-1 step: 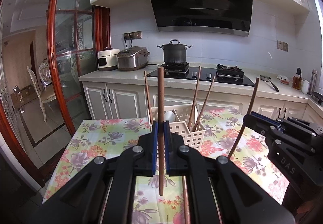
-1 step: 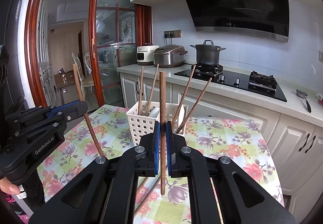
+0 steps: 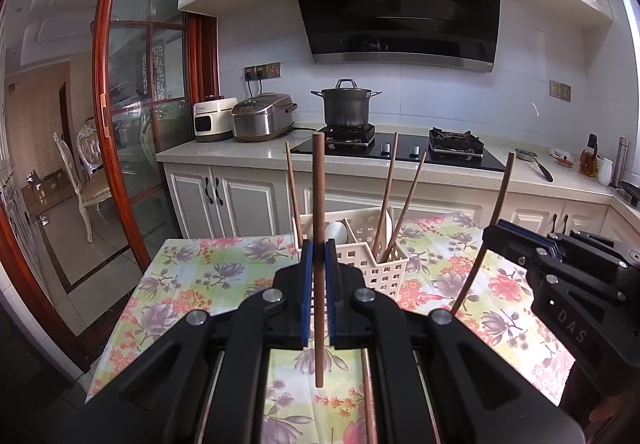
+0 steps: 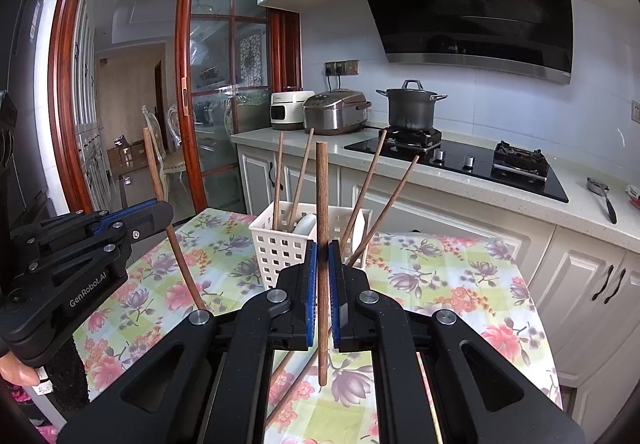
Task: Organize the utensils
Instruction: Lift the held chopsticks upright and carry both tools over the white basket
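A white slotted utensil basket (image 3: 370,266) (image 4: 280,250) stands on the floral tablecloth and holds several brown chopsticks and a white spoon (image 3: 335,231). My left gripper (image 3: 319,256) is shut on a brown chopstick (image 3: 319,203), held upright just in front of the basket; it also shows at the left of the right wrist view (image 4: 160,209). My right gripper (image 4: 322,256) is shut on another upright chopstick (image 4: 322,203), also just in front of the basket; it shows at the right of the left wrist view (image 3: 494,234). More chopsticks (image 4: 288,368) lie on the cloth under the grippers.
The table (image 3: 208,276) (image 4: 460,284) carries a floral cloth. Behind it runs a counter with a hob (image 3: 400,147), a pot (image 3: 346,105) and rice cookers (image 3: 262,115). A glass sliding door (image 3: 132,123) is at the left.
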Action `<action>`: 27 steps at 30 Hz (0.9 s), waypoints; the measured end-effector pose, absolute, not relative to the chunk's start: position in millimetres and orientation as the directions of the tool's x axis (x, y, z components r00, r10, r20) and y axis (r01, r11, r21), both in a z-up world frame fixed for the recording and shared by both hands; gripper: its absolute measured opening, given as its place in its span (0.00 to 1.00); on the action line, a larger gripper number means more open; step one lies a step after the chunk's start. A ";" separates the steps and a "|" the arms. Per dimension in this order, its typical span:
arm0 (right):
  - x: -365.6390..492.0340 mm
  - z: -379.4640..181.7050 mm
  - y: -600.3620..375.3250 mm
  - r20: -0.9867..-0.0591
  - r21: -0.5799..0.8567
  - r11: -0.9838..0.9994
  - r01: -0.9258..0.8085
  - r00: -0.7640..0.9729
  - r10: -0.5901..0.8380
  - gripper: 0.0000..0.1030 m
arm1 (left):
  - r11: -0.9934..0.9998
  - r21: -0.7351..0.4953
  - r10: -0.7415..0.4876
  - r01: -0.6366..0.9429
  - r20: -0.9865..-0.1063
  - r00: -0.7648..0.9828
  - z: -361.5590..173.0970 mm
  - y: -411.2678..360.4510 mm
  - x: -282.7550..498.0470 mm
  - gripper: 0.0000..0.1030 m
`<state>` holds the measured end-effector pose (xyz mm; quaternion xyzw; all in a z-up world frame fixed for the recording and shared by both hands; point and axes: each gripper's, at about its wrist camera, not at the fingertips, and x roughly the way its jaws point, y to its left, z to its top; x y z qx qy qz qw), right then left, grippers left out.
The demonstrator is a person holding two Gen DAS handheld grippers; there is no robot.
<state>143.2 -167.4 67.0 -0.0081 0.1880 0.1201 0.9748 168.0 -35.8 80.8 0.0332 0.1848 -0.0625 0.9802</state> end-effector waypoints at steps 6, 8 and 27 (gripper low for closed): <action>152.0 77.5 -169.9 -0.357 0.012 0.973 -0.230 0.908 0.219 0.06 | 0.990 0.049 -0.108 0.134 -0.363 0.926 84.6 -37.5 174.9 0.06; 157.0 80.3 -171.5 -0.359 0.015 0.973 -0.230 0.907 0.220 0.06 | 0.989 0.052 -0.108 0.136 -0.362 0.926 85.9 -38.7 175.5 0.06; 195.1 113.8 -170.5 -0.329 0.029 0.970 -0.242 0.914 0.237 0.06 | 0.986 0.078 -0.115 0.148 -0.324 0.939 126.0 -35.8 194.8 0.06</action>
